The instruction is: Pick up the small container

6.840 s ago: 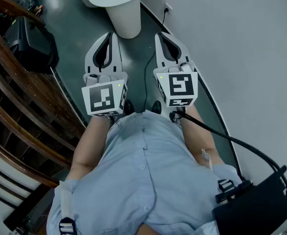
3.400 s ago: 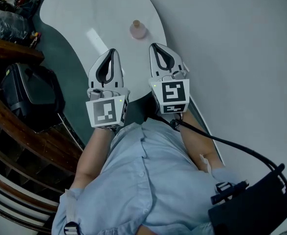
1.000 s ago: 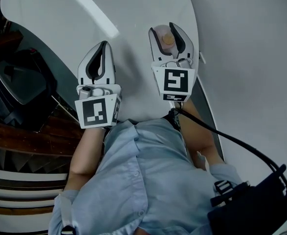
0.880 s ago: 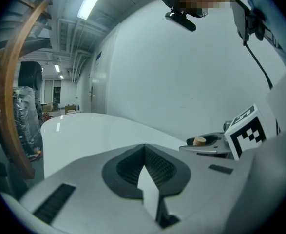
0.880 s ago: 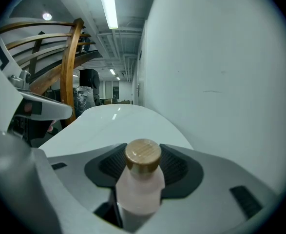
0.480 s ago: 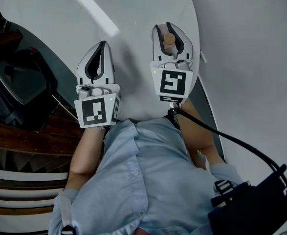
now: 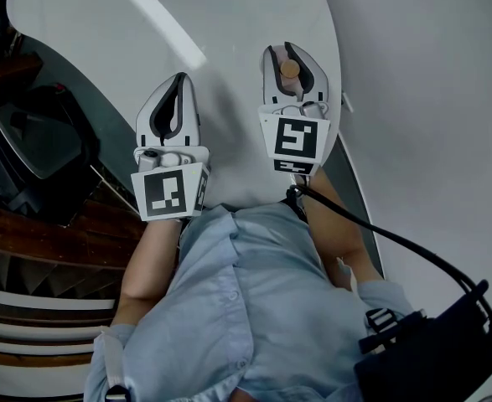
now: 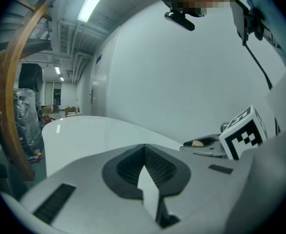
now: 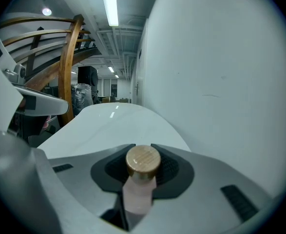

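In the upper centre of the head view, the right gripper (image 7: 290,53) has just been closing and pinches the small pink container (image 7: 289,69) over the white table (image 7: 229,23). The left gripper (image 7: 173,90) is pressed together.

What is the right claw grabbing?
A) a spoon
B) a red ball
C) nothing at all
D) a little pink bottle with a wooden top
D: in the right gripper view the right claw, which has just been closing, has the little pink bottle pinched between its jaws.
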### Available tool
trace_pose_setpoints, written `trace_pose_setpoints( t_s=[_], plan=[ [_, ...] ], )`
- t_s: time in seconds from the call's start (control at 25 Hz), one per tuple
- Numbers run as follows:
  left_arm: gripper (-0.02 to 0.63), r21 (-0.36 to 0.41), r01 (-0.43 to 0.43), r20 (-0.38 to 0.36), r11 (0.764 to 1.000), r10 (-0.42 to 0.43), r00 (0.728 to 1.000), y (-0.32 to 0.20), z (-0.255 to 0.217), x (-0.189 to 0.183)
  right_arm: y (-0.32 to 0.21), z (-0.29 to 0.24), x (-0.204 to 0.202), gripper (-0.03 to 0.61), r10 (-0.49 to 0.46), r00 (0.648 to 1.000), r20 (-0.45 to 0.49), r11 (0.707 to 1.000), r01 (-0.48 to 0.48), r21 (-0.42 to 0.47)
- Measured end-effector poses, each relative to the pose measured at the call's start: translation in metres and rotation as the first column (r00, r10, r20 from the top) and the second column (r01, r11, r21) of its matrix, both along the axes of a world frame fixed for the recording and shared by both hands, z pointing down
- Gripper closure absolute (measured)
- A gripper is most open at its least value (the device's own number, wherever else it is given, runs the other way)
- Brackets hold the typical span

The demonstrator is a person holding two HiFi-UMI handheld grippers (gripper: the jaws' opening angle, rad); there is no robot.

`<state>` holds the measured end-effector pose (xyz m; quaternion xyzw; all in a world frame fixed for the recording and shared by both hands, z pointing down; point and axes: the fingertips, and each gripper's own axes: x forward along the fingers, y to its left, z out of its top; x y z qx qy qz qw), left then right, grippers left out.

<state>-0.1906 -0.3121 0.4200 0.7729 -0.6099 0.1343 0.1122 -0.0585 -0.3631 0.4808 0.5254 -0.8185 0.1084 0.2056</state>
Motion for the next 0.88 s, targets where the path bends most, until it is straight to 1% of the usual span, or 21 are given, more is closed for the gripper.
trace_pose_setpoints(
  t_s=[0.2, 0.4, 0.6, 0.76, 0.88],
  plan=[
    [0.614, 0.009, 0.001, 0.005, 1.0, -0.001, 1.0, 0.002, -0.002, -0.001, 0.001, 0.003, 0.001, 0.488, -0.005, 1.0, 0.004, 1.0, 0.005, -0.001],
    [0.614, 0.03, 0.01, 0.004, 0.999, -0.01, 1.0, -0.001, -0.012, 0.001, -0.005, -0.011, 0.002, 0.488, -0.017, 1.0, 0.019, 1.0, 0.016, 0.021],
    [0.614, 0.073, 0.02, -0.002, 0.997, -0.02, 1.0, 0.002, -0.031, 0.0, -0.002, -0.046, -0.007, 0.488, -0.046, 0.998, 0.046, 0.997, 0.043, 0.066],
    [0.614, 0.114, 0.054, -0.029, 0.992, -0.051, 0.998, 0.002, -0.053, 0.0, 0.0, -0.079, -0.011, 0.488, -0.069, 0.995, 0.071, 0.992, 0.061, 0.113],
    [0.615, 0.157, 0.068, -0.012, 0.985, -0.067, 0.998, 0.006, -0.067, -0.005, 0.002, -0.104, -0.013, 0.488, -0.092, 0.992, 0.082, 0.985, 0.079, 0.151]
  ],
)
